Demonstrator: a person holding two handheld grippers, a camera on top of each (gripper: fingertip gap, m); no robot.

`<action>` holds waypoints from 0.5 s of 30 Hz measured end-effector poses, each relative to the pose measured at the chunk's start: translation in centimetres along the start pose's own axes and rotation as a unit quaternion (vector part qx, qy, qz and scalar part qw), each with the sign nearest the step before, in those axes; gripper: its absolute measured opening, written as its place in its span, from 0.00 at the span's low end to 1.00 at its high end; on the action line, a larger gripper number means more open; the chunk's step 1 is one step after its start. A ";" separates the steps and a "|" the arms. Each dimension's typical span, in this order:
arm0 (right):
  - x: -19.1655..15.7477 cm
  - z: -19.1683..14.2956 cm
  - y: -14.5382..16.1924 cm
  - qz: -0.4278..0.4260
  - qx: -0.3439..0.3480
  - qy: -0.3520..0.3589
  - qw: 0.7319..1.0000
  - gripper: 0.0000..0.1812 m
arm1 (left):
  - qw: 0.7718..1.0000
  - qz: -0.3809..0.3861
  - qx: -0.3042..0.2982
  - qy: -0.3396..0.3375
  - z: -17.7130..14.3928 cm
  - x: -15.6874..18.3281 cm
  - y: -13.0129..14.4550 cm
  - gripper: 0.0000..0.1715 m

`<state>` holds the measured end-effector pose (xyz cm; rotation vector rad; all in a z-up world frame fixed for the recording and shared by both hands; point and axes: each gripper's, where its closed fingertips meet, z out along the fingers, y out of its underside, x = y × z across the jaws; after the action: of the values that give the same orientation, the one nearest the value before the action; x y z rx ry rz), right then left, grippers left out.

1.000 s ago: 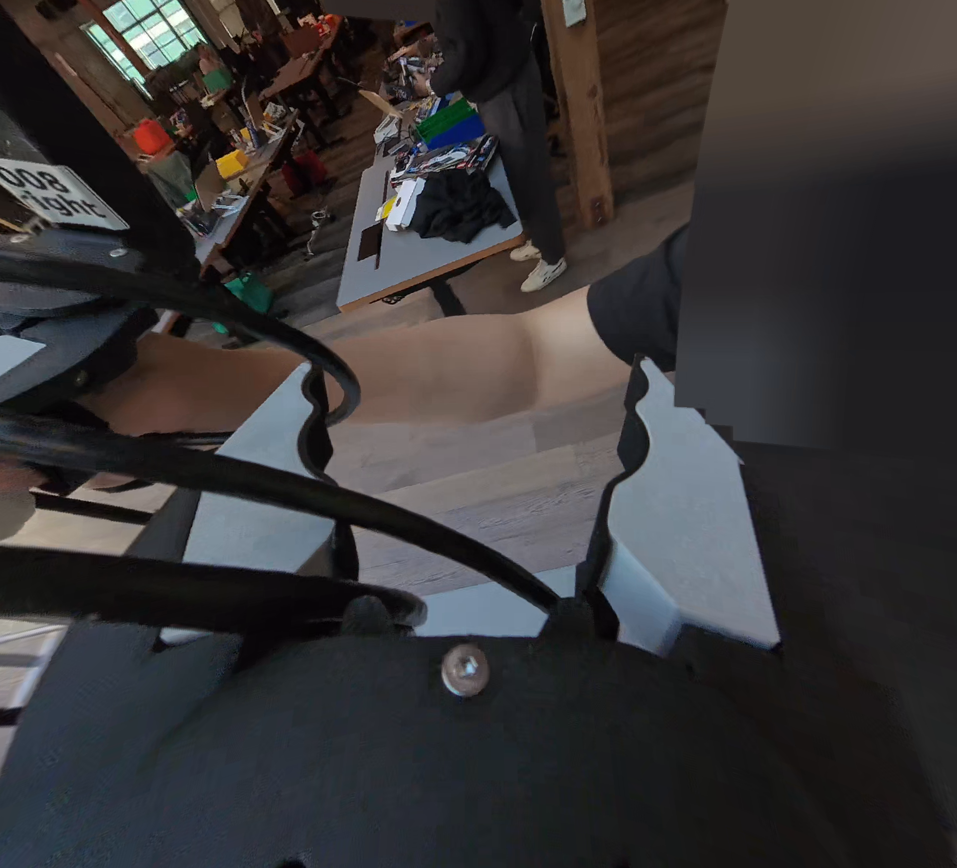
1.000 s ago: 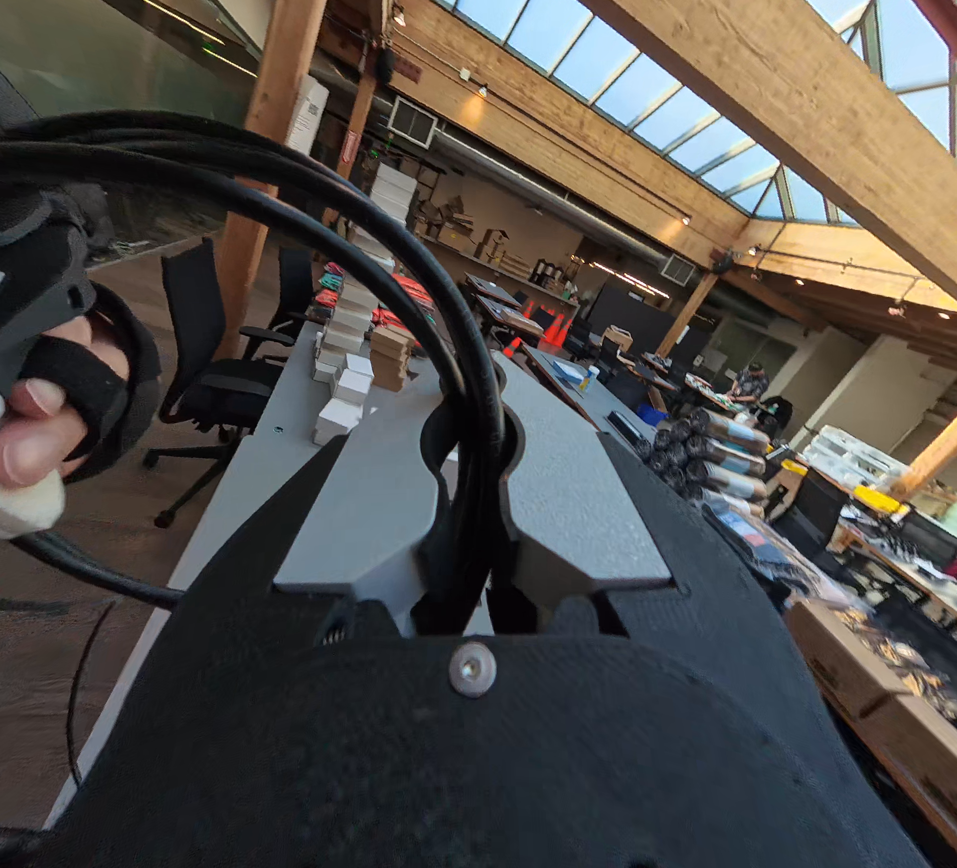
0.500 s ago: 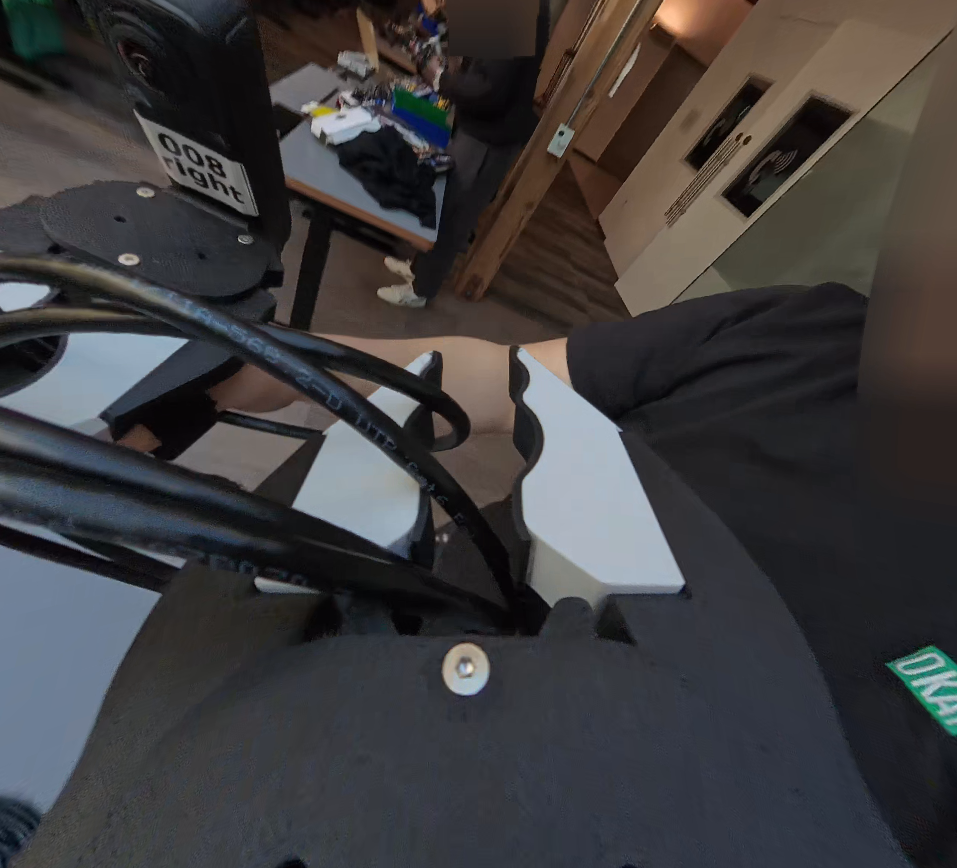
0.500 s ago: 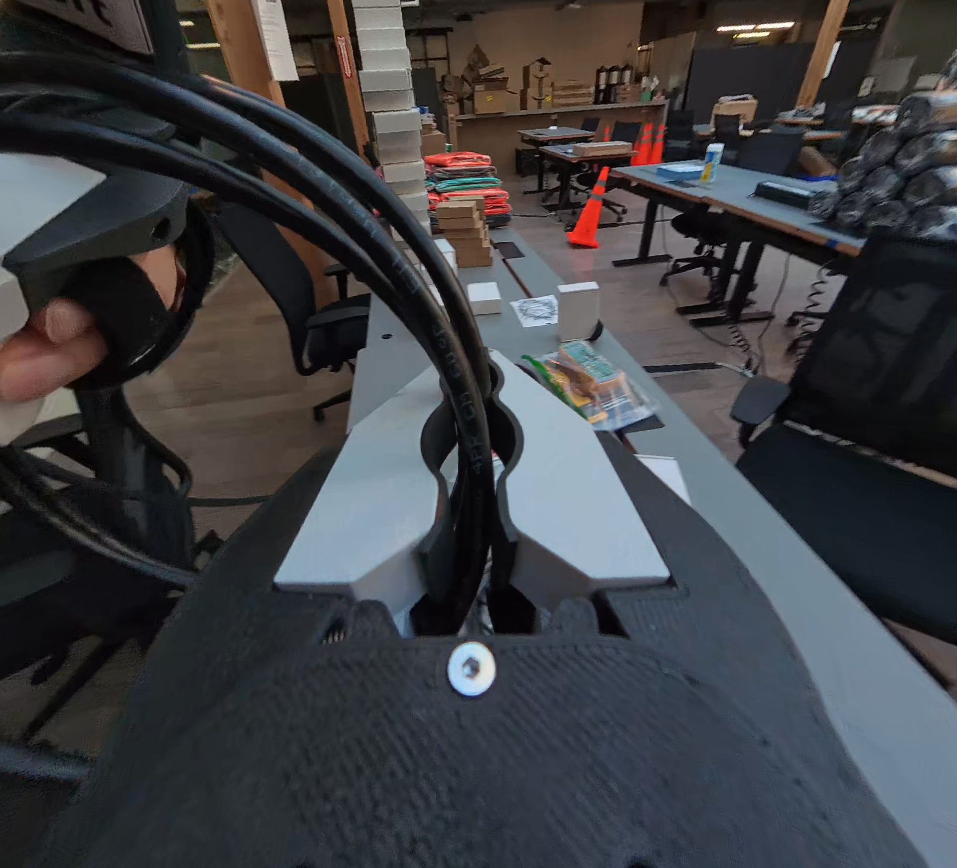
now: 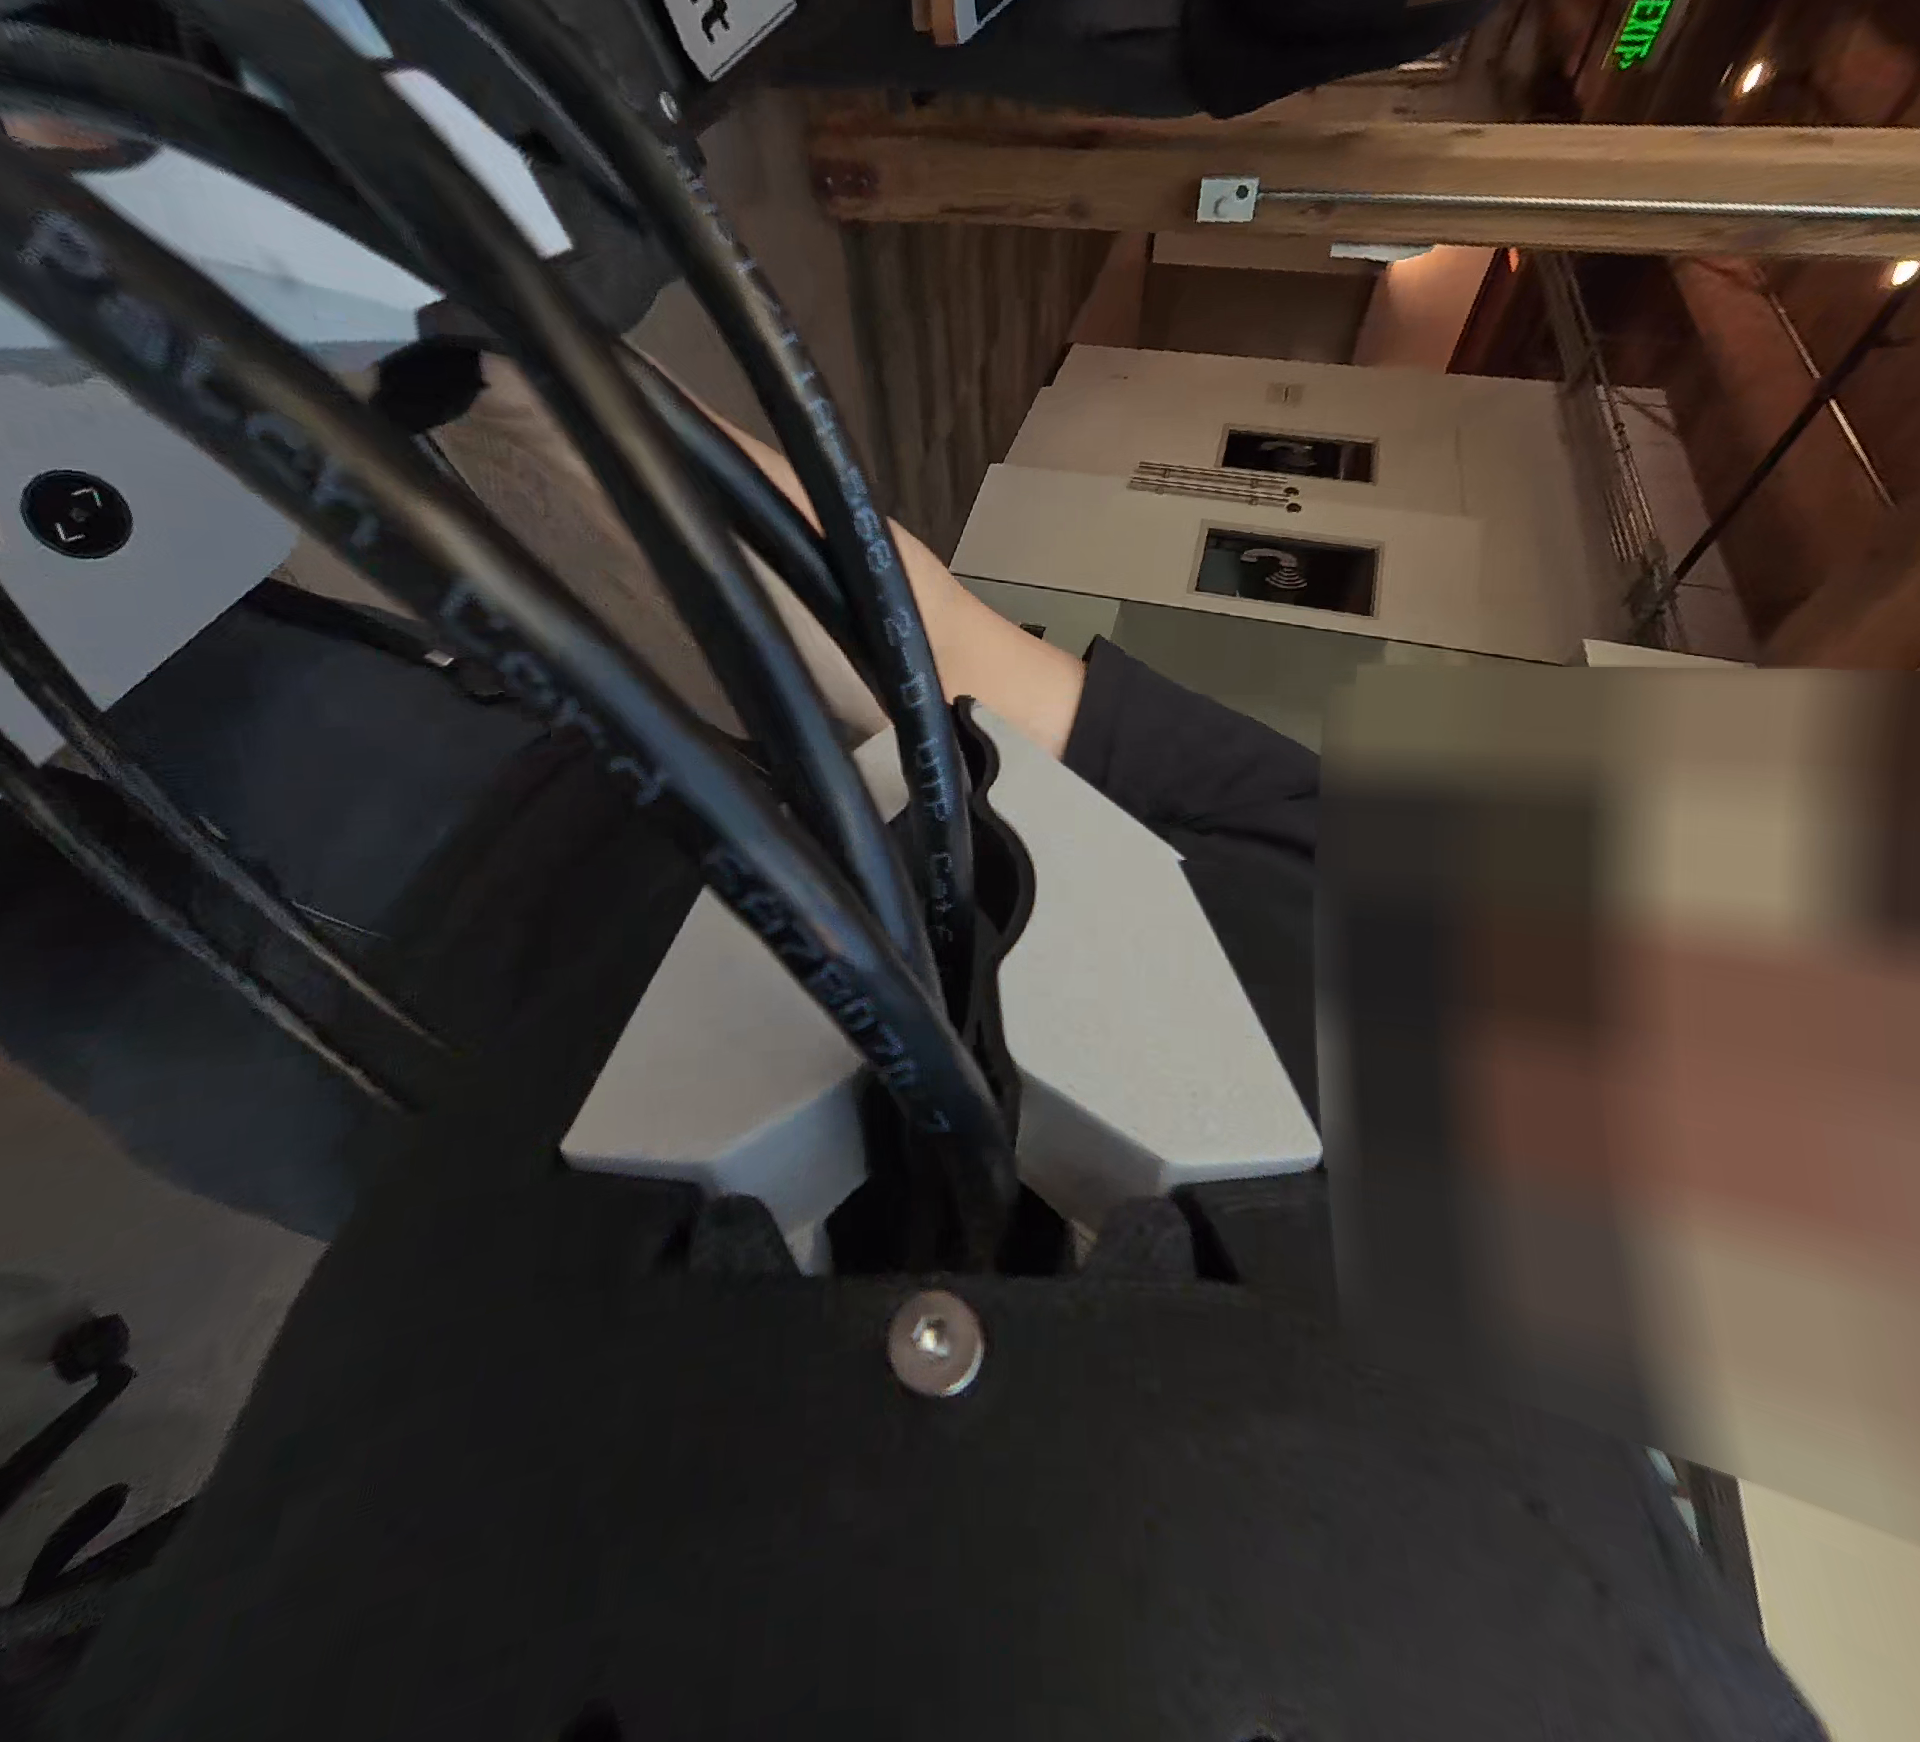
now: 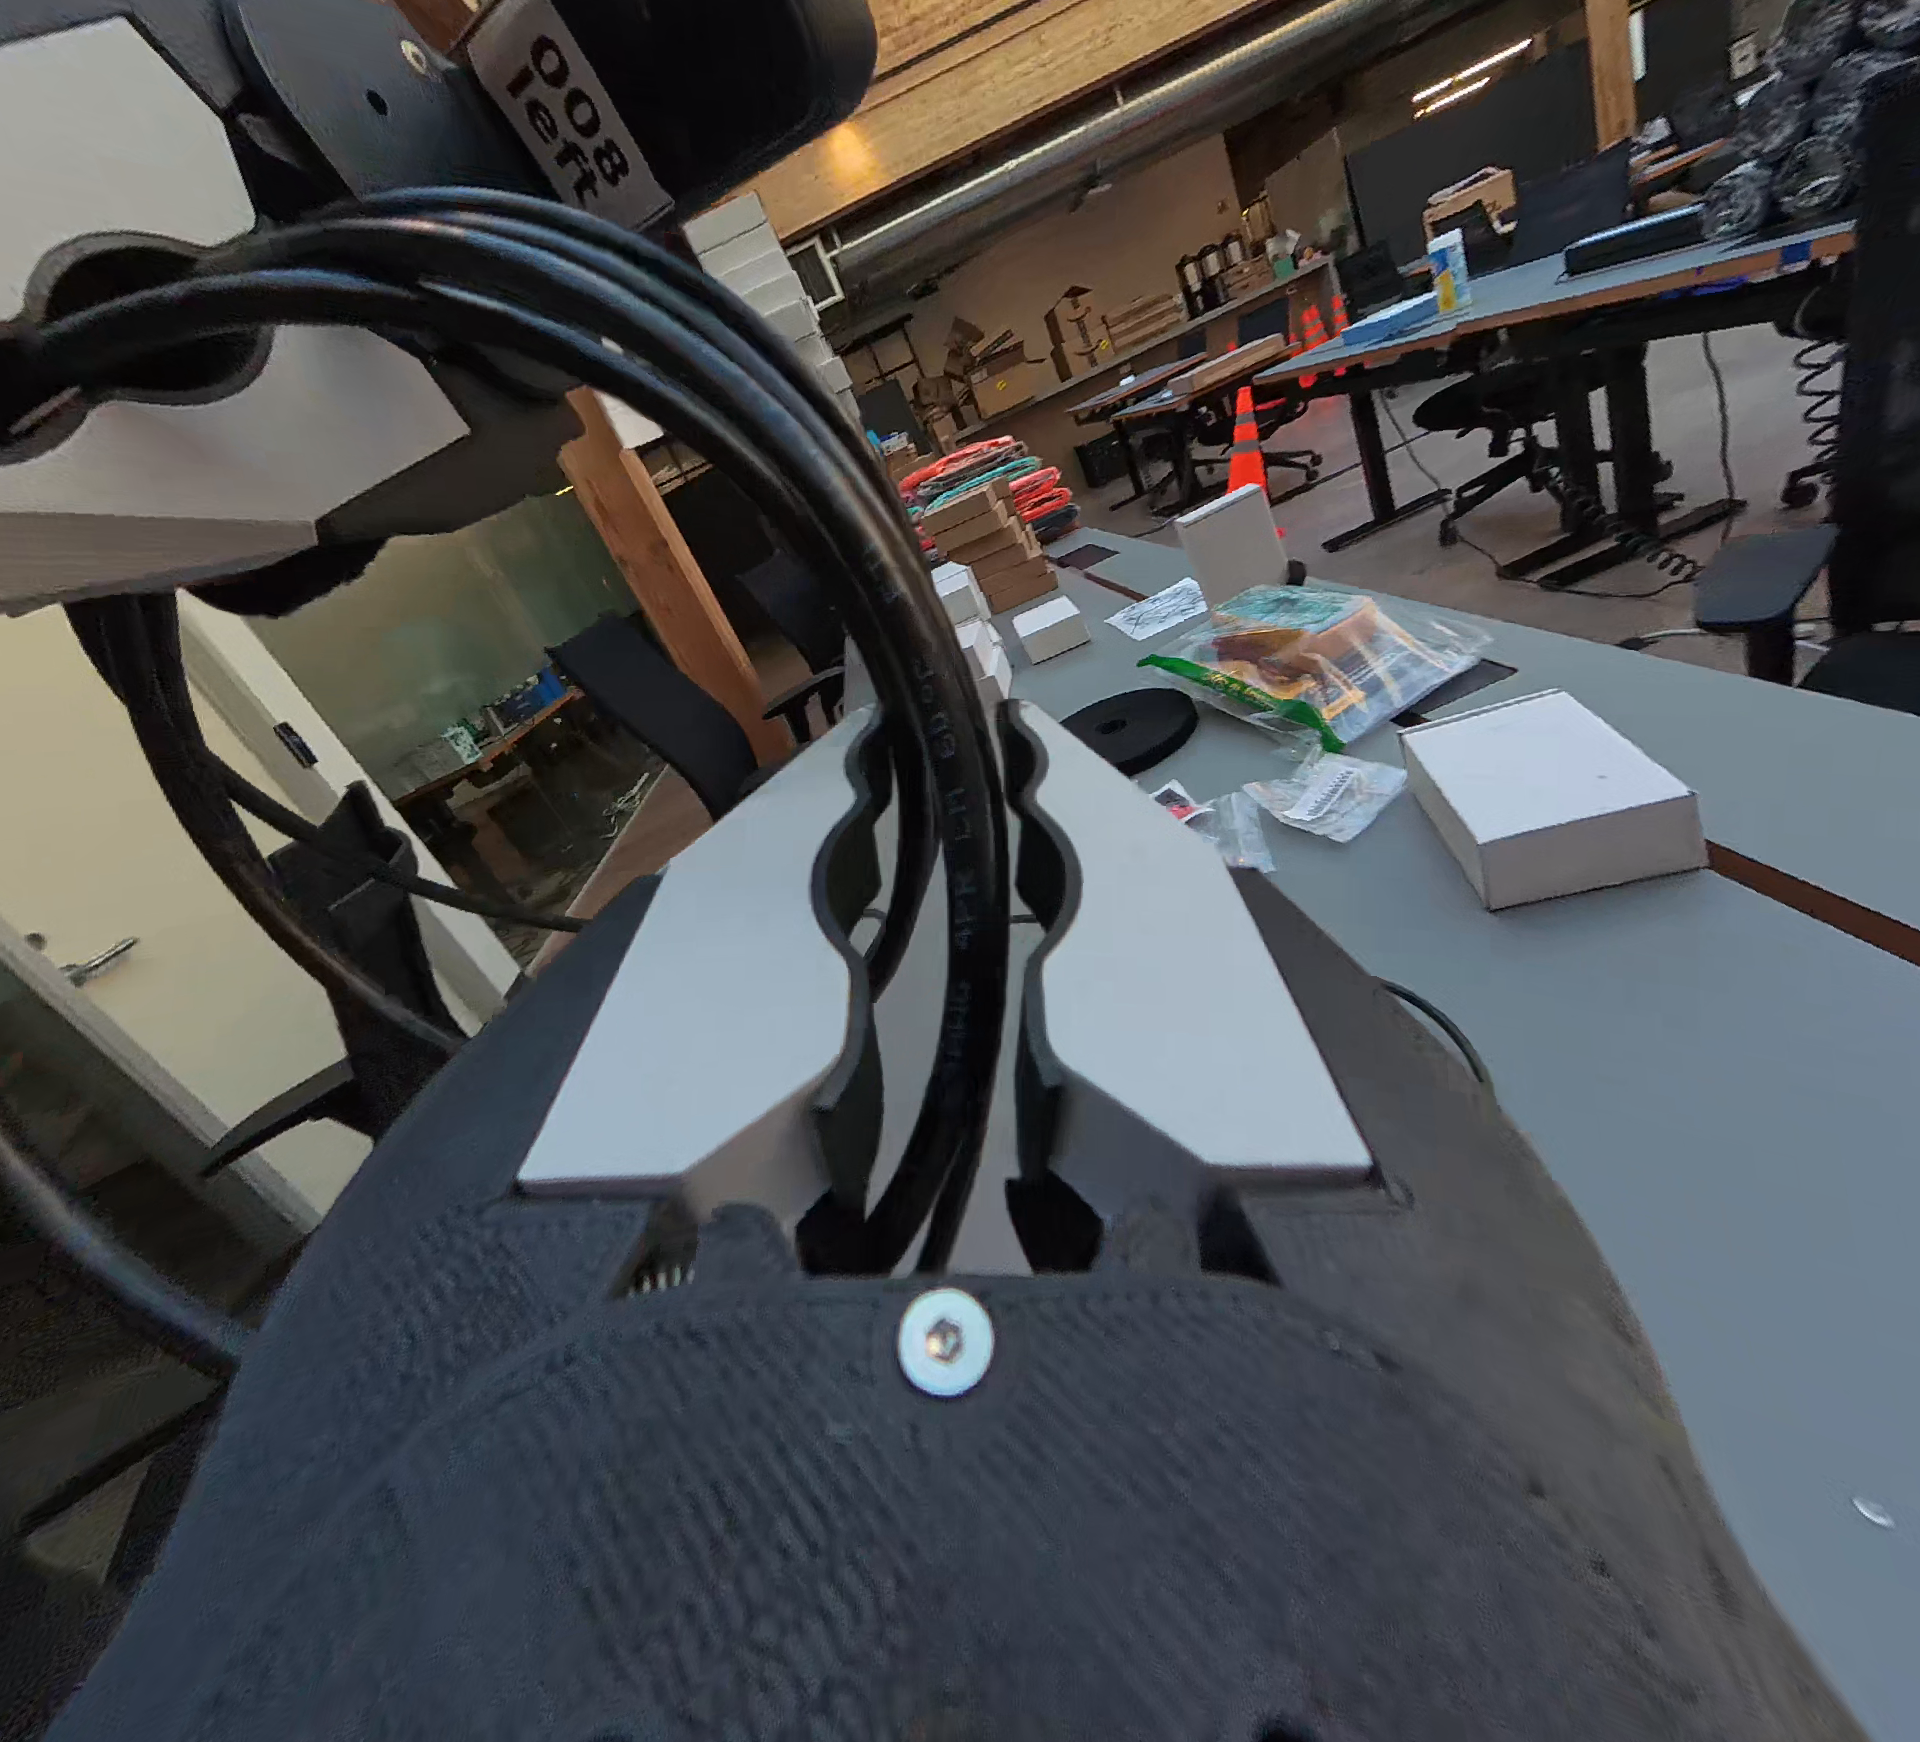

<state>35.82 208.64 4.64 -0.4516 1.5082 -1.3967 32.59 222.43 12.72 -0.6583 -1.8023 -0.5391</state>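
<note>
Here both grippers are holding one coiled black cable (image 6: 935,757).
The left gripper (image 5: 961,819) jaws are clamping it; the right gripper (image 6: 935,757) jaws are sitting narrowly around it, above the tabletop (image 6: 1662,1069).

Black cable bundle (image 5: 665,653): loops run off the left and top edges of the left wrist view; where they end is unseen. Left gripper (image 5: 961,819): near finger largely covered by the cable. Person's forearm (image 5: 997,653): partly behind the cables, hand out of sight. Other gripper (image 6: 156,362), right wrist view: cut by the left edge, its handle hidden. Grey table (image 6: 1662,1069): runs out of frame at right. Plastic packets (image 6: 1320,664): contents too small to tell.
</note>
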 end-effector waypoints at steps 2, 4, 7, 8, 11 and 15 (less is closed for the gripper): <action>0.8 -1.6 -0.6 -0.008 0.018 0.022 1.000 0.18 | 1.000 0.009 -0.007 -0.003 0.4 -0.6 -0.3 0.00; 1.1 -3.4 -2.6 -0.024 0.045 0.031 0.998 0.24 | 0.999 0.037 -0.012 -0.009 0.4 -0.5 -0.6 0.00; 1.0 -5.9 -6.8 -0.041 0.088 0.029 0.995 0.30 | 0.998 0.059 -0.013 -0.011 0.3 0.6 -0.9 0.00; 0.6 -6.5 -8.2 -0.040 0.101 0.015 0.994 0.31 | 0.998 0.066 -0.016 -0.012 0.3 1.1 -0.8 0.00; -0.4 -7.6 -11.4 -0.021 0.104 -0.036 0.994 0.37 | 0.997 0.073 -0.010 -0.008 0.3 2.7 -1.2 0.00; 0.3 -9.9 -14.9 0.013 0.124 -0.065 0.990 0.43 | 0.998 0.069 0.010 0.000 -0.3 4.0 -2.2 0.00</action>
<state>22.43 209.69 16.46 -0.3591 1.2121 -1.4836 30.35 221.28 16.53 -0.7619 -1.7450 -0.4275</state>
